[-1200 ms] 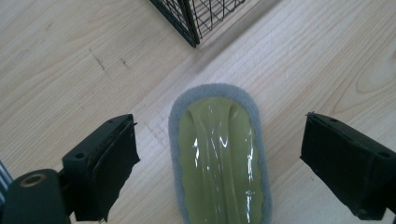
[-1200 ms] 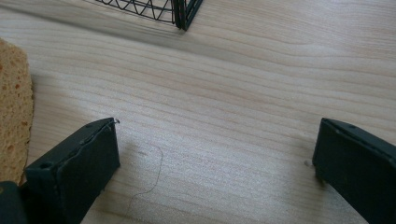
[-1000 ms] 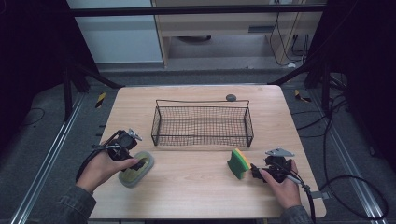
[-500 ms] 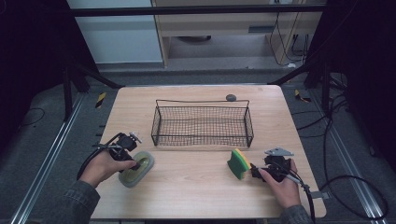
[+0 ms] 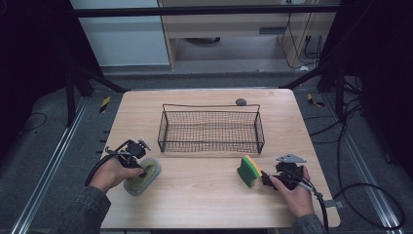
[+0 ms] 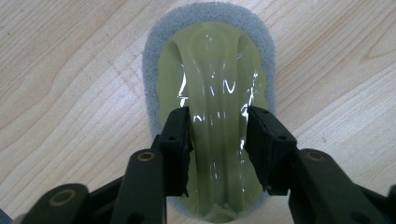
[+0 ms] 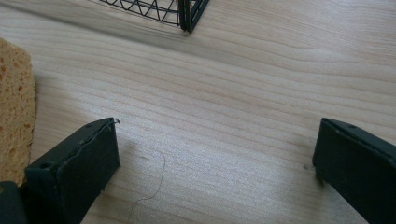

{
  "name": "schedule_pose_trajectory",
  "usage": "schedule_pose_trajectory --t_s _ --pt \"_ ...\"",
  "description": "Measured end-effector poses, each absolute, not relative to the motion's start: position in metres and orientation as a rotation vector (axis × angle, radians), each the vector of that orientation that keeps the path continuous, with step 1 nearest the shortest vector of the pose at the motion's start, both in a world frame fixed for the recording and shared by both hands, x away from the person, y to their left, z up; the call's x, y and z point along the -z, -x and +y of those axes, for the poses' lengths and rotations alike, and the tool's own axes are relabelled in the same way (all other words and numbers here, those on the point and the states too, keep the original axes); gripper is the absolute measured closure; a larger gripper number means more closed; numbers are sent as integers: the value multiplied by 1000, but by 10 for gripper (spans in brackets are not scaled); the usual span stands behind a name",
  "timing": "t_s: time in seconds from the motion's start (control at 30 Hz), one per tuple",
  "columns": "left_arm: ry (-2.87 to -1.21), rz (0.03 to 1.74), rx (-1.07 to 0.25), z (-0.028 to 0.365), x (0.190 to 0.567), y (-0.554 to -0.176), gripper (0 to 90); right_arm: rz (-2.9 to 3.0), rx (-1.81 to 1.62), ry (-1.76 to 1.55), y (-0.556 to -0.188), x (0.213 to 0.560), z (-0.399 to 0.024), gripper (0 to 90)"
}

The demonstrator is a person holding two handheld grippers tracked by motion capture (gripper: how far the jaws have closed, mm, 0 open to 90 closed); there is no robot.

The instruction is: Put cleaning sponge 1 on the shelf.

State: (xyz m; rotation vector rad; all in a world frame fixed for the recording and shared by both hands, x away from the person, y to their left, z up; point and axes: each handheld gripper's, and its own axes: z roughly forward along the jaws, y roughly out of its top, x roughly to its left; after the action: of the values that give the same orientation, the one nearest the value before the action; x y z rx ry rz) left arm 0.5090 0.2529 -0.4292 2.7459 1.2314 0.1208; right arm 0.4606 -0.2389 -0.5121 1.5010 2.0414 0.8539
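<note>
A scrubber [image 5: 142,176] with a grey sponge rim and a glossy pale-green handle [image 6: 215,84] lies flat on the table's front left. My left gripper [image 5: 138,161] [image 6: 217,119] comes down on it from above, with its jaws pressed to both sides of the handle ridge. At the front right, a yellow and green sponge [image 5: 248,170] stands on its edge. My right gripper [image 5: 265,179] [image 7: 217,135] rests low on the wood just right of it, wide open with bare table between its jaws. The sponge's porous yellow face [image 7: 16,107] lies outside the left jaw.
A black wire basket [image 5: 209,106] stands in the middle of the wooden table [image 5: 204,200], and its corner [image 7: 184,14] is just ahead of my right gripper. A small dark round object [image 5: 240,102] sits behind the basket. Cables trail off the table's right side.
My left hand has settled a little lower and closer onto the scrubber. The right gripper and the sponge have stayed where they were.
</note>
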Motion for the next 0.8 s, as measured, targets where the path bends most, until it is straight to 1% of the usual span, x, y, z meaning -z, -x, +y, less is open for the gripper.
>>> schedule_pose_trajectory --t_s 0.2,0.33,0.43,0.63,0.8 --pt "-2755 1226 -106 254 430 -509 676 2046 -853 -1498 -461 512 -239 7" --pt "-2757 1213 -118 254 431 -508 704 2044 -856 -1498 -461 512 -239 7" --pt "-2770 1194 -106 255 430 -507 706 2044 -856 -1497 -461 512 -239 7" --pt "-2785 1147 -122 256 424 -501 707 2046 -856 -1496 -461 512 -239 7" --pt "-2783 1047 -157 256 407 -492 707 2047 -861 -1492 -461 512 -239 7"
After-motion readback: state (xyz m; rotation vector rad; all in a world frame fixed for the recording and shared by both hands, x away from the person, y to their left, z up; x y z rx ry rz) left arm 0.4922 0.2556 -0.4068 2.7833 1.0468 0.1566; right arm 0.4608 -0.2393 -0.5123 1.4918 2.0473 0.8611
